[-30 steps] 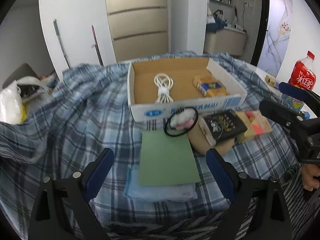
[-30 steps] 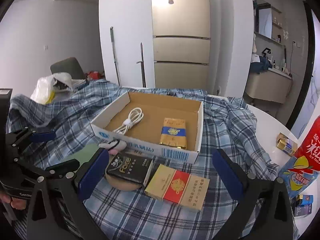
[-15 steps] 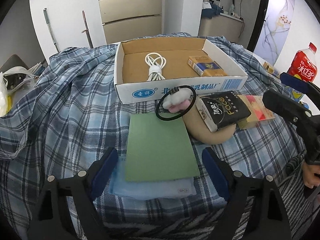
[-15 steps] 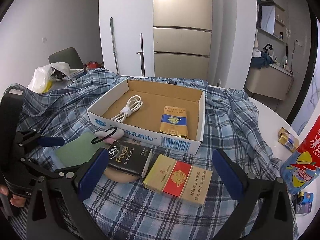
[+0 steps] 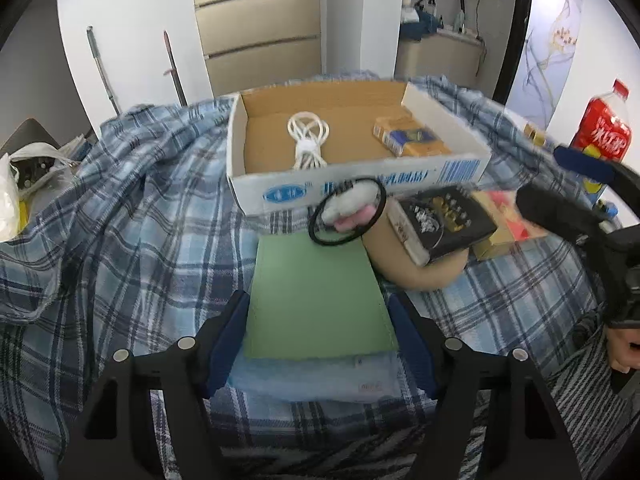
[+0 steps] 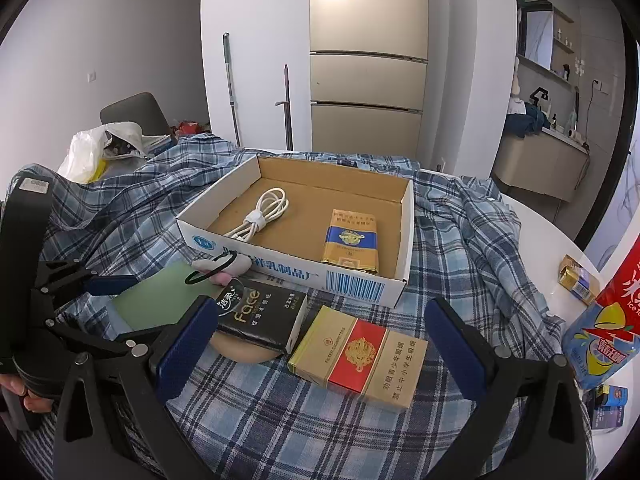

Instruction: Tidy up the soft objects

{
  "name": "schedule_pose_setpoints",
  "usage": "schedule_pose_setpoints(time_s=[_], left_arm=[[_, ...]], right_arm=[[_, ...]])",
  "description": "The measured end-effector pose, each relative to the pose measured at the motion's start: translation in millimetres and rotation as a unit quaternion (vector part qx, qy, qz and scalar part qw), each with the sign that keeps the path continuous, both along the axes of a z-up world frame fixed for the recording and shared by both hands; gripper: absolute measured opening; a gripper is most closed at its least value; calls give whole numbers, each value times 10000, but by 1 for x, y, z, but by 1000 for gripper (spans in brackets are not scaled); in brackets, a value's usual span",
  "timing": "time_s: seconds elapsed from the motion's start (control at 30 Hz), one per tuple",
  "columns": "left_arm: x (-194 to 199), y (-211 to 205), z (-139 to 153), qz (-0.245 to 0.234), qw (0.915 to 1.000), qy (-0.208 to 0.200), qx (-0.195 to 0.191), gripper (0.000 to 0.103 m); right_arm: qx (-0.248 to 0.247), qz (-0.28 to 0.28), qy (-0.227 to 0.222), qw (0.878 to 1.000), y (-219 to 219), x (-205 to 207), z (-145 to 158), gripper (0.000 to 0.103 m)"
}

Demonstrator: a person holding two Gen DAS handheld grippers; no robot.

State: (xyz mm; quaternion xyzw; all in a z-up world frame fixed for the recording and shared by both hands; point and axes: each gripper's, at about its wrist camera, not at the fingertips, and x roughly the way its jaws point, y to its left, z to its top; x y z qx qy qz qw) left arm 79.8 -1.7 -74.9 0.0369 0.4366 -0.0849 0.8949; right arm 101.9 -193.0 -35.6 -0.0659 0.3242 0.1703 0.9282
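1. Left gripper (image 5: pixel 318 344) sits low over the near edge of the plaid cloth (image 5: pixel 132 240), its blue pads on either side of the green cloth (image 5: pixel 316 300); jaws have just been closing, the cloth between them, and whether the pads press yet I cannot tell
2. Green cloth lies flat on a folded pale blue cloth (image 5: pixel 312 376), a neat stack, probably so both lift as one
3. Right gripper (image 6: pixel 320 344) hangs released above the red and gold pack (image 6: pixel 360 356), gripping nothing
4. Cardboard box (image 5: pixel 360 184) stands open beyond the stack, holding a white cable (image 5: pixel 308 140) and a gold and blue pack (image 5: pixel 408 136); likely the place for sorted things
5. Black hair tie (image 5: pixel 348 212) with a white and pink fluffy bit leans on the box front; a black tissue pack (image 5: pixel 440 220) rests on a tan pad (image 5: pixel 416 268)
6. Against a second ago: left jaws stand much narrower and the left view sits closer to the green cloth; right gripper unchanged
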Motion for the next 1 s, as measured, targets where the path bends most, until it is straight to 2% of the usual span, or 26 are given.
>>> schedule_pose_setpoints(time_s=[0.2, 0.3, 0.37, 0.43, 0.53, 0.73, 0.93, 0.97, 1.0], left_arm=[[-22, -5, 26, -145, 9963, -841, 8, 73], [-27, -10, 31, -314, 9944, -1010, -14, 73], [-26, -11, 29, -327, 9950, -939, 93, 73], [-21, -12, 23, -312, 9970, -680, 174, 73], [-14, -6, 16, -246, 9993, -294, 45, 73], [-7, 6, 8, 62, 10000, 54, -24, 73], [1, 4, -4, 44, 9995, 316, 55, 74], [1, 4, -4, 54, 9995, 312, 61, 75], [2, 4, -5, 88, 9995, 299, 46, 83]], right_arm=[[12, -9, -8, 10000, 0, 0, 0, 103], [34, -27, 4, 10000, -1, 1, 0, 103], [53, -39, 15, 10000, -2, 2, 0, 103], [65, -46, 32, 10000, -3, 2, 0, 103], [62, -43, 57, 10000, -3, 3, 0, 103], [29, -28, 54, 10000, -2, 3, 0, 103], [25, -9, 79, 10000, -1, 3, 0, 103], [19, -2, 83, 10000, -1, 3, 0, 103], [12, 4, 88, 10000, 0, 3, 0, 103]])
